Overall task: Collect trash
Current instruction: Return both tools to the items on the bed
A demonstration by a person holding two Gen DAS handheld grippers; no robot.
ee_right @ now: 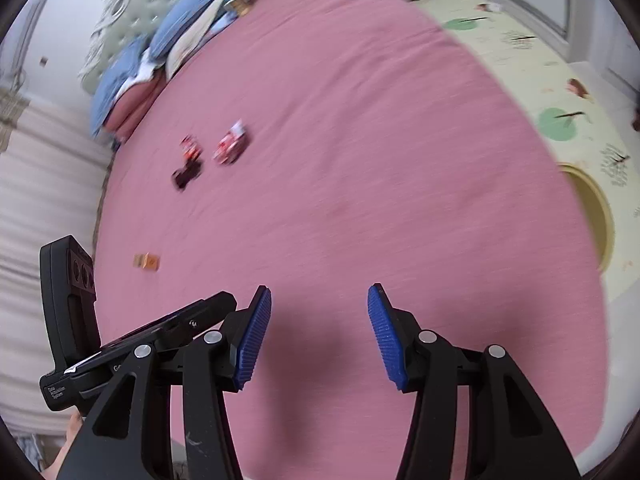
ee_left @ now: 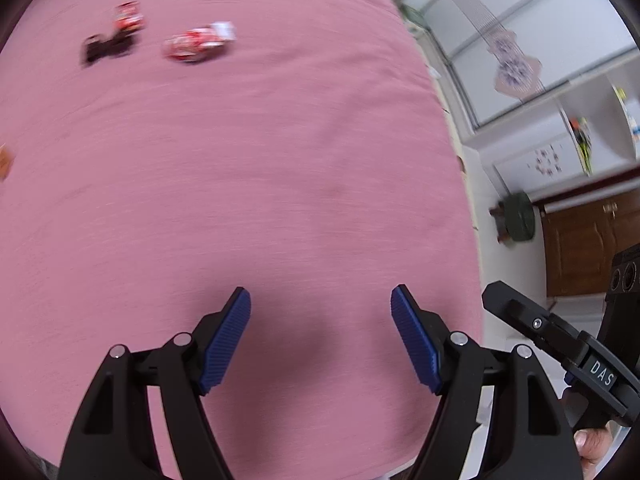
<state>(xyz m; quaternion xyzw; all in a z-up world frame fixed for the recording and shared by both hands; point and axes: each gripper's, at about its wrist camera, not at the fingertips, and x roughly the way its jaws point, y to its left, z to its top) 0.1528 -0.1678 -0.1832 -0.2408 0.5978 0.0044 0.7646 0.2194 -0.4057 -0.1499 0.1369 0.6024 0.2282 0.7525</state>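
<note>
Foreground: left gripper [ee_left: 320, 336] and right gripper [ee_right: 319, 332], each with blue pads spread apart and nothing between them, both over a pink bed [ee_right: 360, 160]. Middle distance: a small orange-brown scrap [ee_right: 147, 261] on the sheet. Farther: a red-and-white wrapper [ee_right: 231, 145] just beside a red-and-black wrapper [ee_right: 188, 162], both blurred. Background: blue pillows [ee_right: 176, 36] against the headboard.

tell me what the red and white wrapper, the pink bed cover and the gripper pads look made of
Red and white wrapper: probably thin glossy plastic or foil, crumpled, though blur hides detail.
Pink bed cover: matte woven fabric, with a faint streaky weave and soft creases.
Gripper pads: blue ribbed rubber or plastic, on black hard plastic fingers.
</note>
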